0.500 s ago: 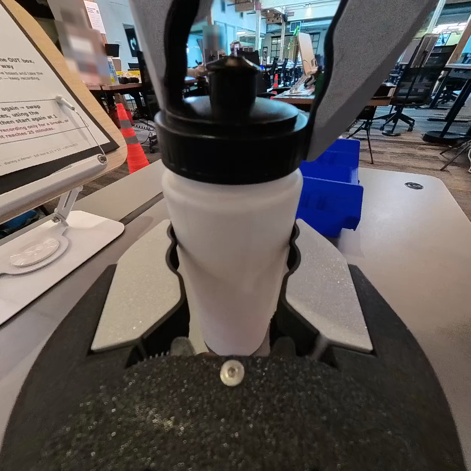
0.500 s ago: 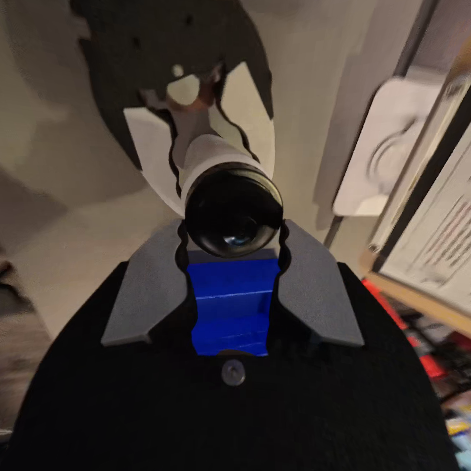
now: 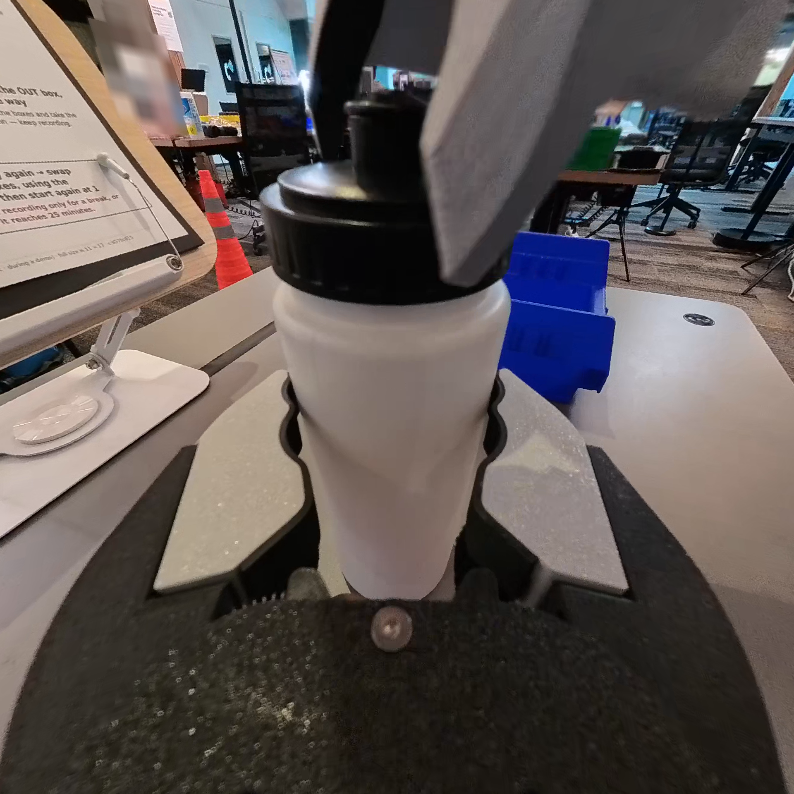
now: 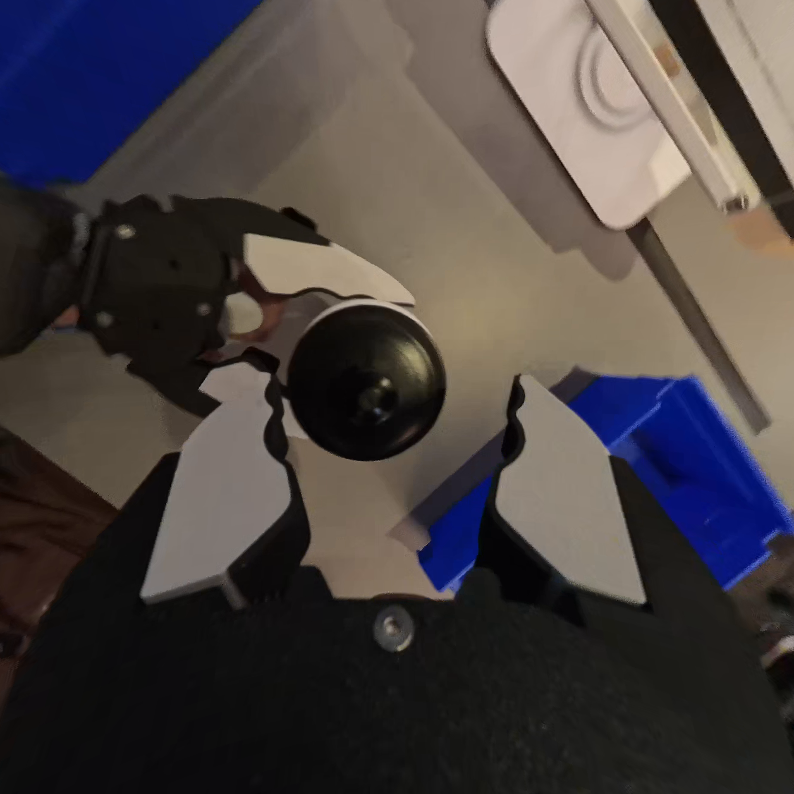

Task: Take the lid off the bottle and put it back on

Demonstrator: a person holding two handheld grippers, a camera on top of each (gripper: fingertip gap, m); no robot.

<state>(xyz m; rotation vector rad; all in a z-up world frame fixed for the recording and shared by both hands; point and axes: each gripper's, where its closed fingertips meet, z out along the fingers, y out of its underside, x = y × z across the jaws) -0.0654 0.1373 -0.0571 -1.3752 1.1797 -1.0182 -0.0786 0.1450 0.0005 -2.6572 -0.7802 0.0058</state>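
My left gripper (image 3: pixel 393 412) clamps the white bottle (image 3: pixel 391 386) upright above the table's (image 3: pixel 687 386) middle, its black lid (image 3: pixel 343 249) screwed on.

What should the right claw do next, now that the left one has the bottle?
Probably centre the right claw over the black lid and close. Its fingers stand wide apart: one sits by the lid's rim, the other well clear. The lid is still on the white bottle, which the left claw grips.
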